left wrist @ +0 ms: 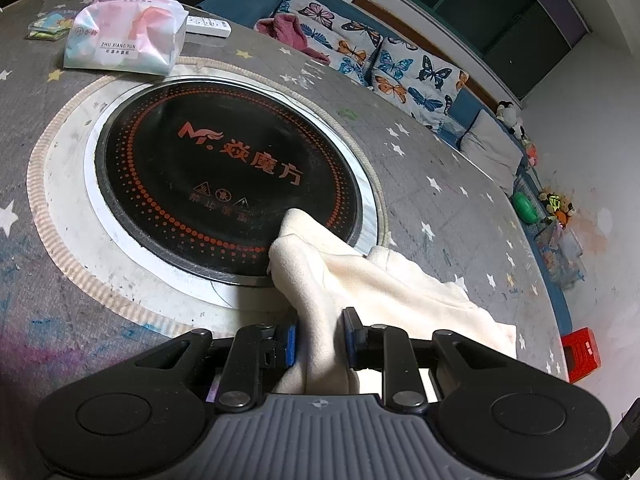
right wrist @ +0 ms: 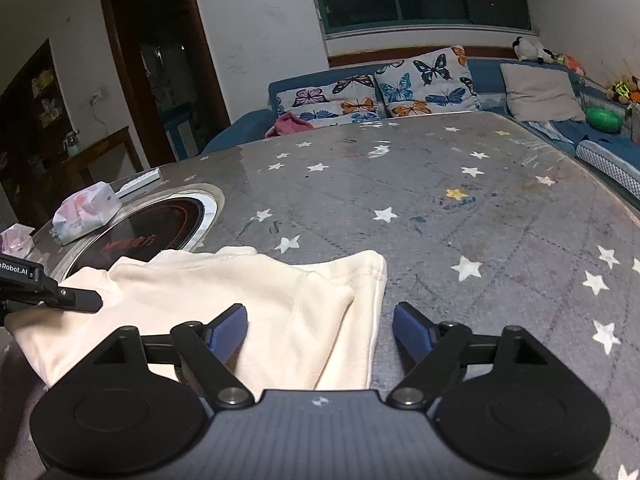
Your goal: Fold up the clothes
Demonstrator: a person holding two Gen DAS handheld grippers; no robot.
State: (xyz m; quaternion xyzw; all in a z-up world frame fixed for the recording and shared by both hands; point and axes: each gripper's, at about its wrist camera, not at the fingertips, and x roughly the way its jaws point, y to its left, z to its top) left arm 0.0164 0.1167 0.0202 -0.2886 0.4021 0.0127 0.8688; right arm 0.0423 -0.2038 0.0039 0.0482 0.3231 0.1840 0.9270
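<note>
A cream fleece garment (left wrist: 400, 280) lies on the grey star-patterned table, one end reaching onto the black round cooktop (left wrist: 224, 176). My left gripper (left wrist: 320, 338) is shut on a bunched fold of the cream garment, which runs up between its blue pads. In the right wrist view the same garment (right wrist: 248, 304) lies partly folded near the table's front. My right gripper (right wrist: 320, 326) hovers open over its right edge, nothing between its fingers. The left gripper's black finger (right wrist: 76, 300) shows at the left, on the cloth.
A tissue pack (left wrist: 124, 40), a white remote (left wrist: 208, 26) and a small green packet (left wrist: 48, 28) lie beyond the cooktop. A blue sofa with butterfly cushions (right wrist: 400, 88) and toys borders the table's far side. A red crate (left wrist: 582, 354) sits on the floor.
</note>
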